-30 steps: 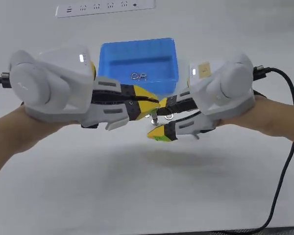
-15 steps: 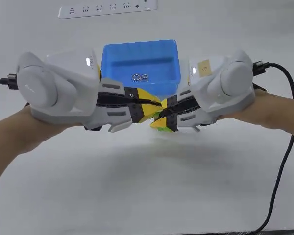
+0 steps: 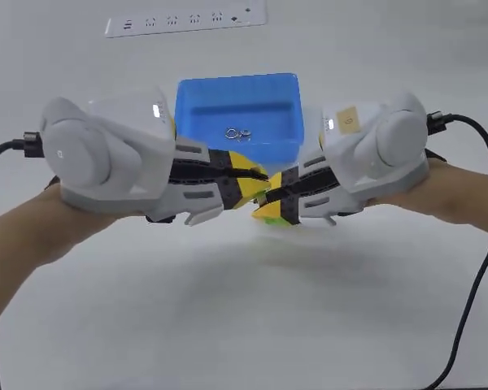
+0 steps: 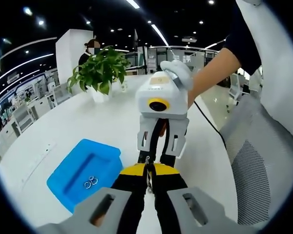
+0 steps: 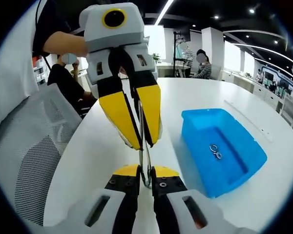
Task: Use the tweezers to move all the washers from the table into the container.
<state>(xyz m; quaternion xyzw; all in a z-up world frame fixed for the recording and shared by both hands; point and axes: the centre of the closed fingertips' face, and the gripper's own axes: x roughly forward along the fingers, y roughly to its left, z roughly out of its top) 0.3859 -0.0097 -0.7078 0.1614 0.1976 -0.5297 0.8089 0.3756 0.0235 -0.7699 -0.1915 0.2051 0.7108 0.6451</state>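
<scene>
The blue container [image 3: 286,107] stands on the white table just behind the grippers, with two washers [image 3: 238,133] lying together on its floor. Those washers [image 4: 90,183] also show in the left gripper view, and the washers [image 5: 215,151] in the right gripper view. My left gripper [image 3: 256,185] and right gripper [image 3: 270,199] meet tip to tip in front of the container. Thin metal tweezers [image 5: 143,158] run between them. The left gripper [image 4: 149,171] is shut on the tweezers [image 4: 148,181], and the right gripper [image 5: 145,171] is shut on the other end. The grippers hide the table beneath their tips.
A white power strip [image 3: 187,20] lies at the table's far edge. A black cable [image 3: 472,292] trails off the right gripper. A potted plant [image 4: 100,73] stands further along the table, and a mesh chair [image 5: 24,161] sits at its side.
The right gripper's jaws stood apart a second ago and have closed on the tweezers. The two grippers have drawn closer, tip to tip. The head camera has shifted slightly.
</scene>
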